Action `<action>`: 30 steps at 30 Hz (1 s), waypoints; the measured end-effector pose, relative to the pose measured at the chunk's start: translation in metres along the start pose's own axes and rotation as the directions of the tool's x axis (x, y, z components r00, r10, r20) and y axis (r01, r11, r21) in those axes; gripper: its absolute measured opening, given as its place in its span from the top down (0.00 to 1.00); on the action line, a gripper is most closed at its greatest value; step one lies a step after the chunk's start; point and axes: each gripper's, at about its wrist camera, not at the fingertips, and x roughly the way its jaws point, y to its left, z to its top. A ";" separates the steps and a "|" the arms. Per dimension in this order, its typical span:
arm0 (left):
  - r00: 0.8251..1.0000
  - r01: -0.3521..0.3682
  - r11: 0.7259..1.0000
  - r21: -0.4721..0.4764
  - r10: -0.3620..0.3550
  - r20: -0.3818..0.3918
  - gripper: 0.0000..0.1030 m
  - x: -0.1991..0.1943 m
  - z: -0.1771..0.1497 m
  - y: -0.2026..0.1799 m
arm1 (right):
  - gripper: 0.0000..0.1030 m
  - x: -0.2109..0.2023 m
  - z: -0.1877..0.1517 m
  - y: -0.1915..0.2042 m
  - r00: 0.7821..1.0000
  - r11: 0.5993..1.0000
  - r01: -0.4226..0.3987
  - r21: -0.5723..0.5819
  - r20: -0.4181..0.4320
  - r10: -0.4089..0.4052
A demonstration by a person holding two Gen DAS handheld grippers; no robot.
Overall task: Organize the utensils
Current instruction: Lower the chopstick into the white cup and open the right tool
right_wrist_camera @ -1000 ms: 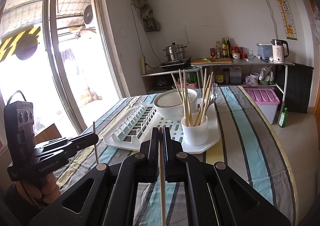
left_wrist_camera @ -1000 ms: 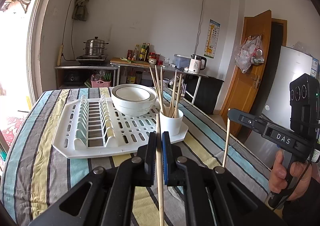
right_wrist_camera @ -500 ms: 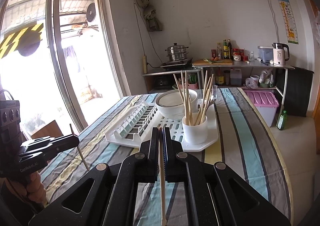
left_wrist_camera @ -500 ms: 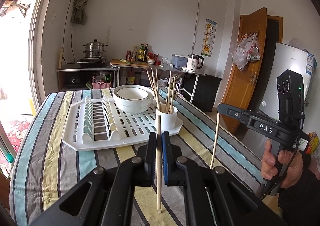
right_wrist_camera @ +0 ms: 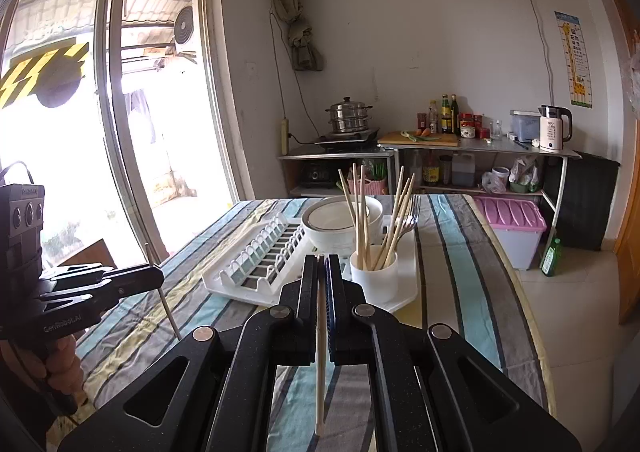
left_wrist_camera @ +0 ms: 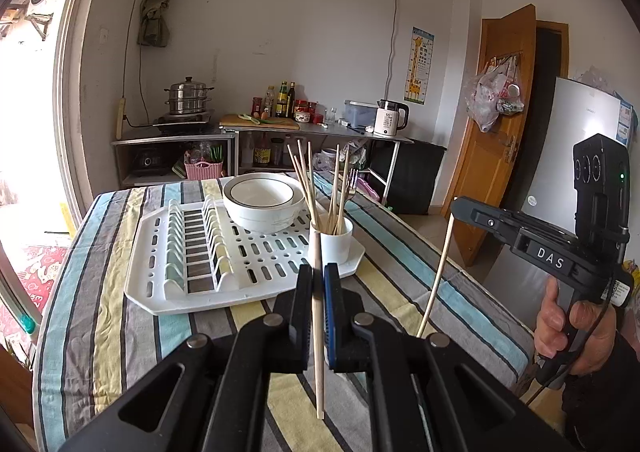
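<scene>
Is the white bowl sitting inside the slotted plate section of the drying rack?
No, the white bowl sits on the drying rack's flat perforated part, beside the slots.

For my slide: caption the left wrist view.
Left gripper clamps a chopstick upright before the cup.

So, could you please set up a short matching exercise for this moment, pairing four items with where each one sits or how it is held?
Things
1. white cup
2. white bowl
3. left gripper
4. kettle

Places or states
A. on the metal counter by the far wall
B. shut on a single chopstick
C. at the corner of the drying rack, holding upright chopsticks
D. on the rack, behind the cup

Pairs: 1-C, 2-D, 3-B, 4-A
</scene>
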 end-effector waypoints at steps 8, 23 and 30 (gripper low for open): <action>1.000 0.007 1.000 0.006 -0.007 0.011 0.94 0.045 0.044 -0.008 | 0.97 0.011 0.030 -0.020 0.998 1.000 0.022 0.016 0.059 -0.023; 0.997 0.032 0.998 -0.047 -0.029 0.074 0.94 0.115 0.128 -0.005 | 0.97 0.062 0.093 -0.051 0.992 0.998 0.022 0.053 0.126 -0.029; 0.994 0.034 0.998 -0.044 -0.029 0.102 0.94 0.142 0.146 -0.004 | 0.97 0.087 0.104 -0.061 0.990 0.998 0.028 0.053 0.137 -0.035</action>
